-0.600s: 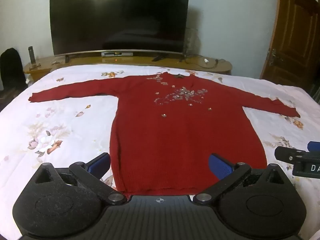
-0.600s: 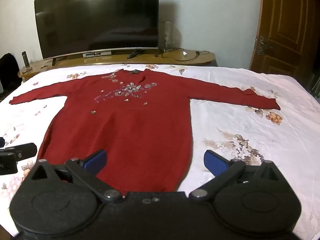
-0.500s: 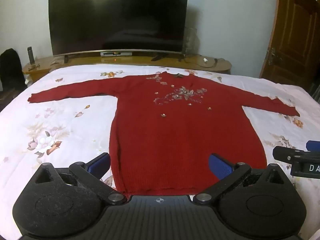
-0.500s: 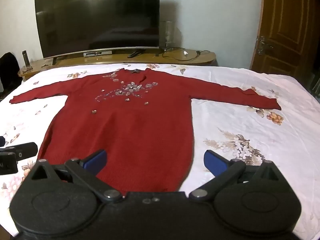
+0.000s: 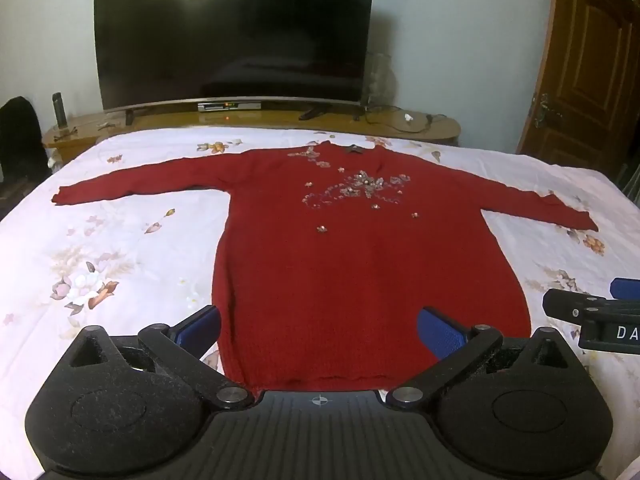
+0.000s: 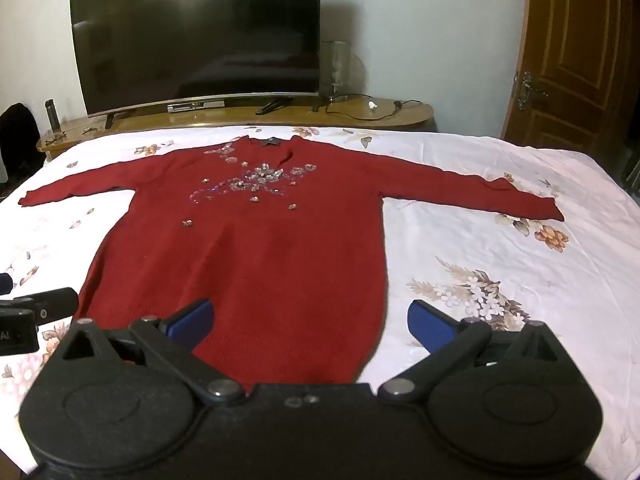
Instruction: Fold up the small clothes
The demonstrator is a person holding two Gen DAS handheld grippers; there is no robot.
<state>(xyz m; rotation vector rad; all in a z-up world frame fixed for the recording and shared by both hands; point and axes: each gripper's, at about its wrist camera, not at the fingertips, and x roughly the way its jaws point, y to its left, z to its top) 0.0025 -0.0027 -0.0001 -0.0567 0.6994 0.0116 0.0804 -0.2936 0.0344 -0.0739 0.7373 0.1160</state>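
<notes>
A dark red long-sleeved sweater (image 5: 360, 264) with beaded trim on the chest lies flat and face up on the bed, sleeves spread out to both sides; it also shows in the right wrist view (image 6: 256, 256). My left gripper (image 5: 318, 326) is open and empty, hovering over the hem near its left corner. My right gripper (image 6: 310, 320) is open and empty over the hem near its right corner. Each gripper shows at the edge of the other's view: the right one (image 5: 592, 316), the left one (image 6: 32, 312).
The bed has a white floral sheet (image 5: 100, 264). Beyond it stands a low wooden TV stand (image 5: 256, 118) with a large dark TV (image 5: 236, 36), a set-top box and cables. A wooden door (image 5: 588, 64) is at the right. A dark chair (image 5: 18, 136) is at the far left.
Both grippers have shifted very slightly; the view is nearly the same. The sweater has not moved and both grippers remain open.
</notes>
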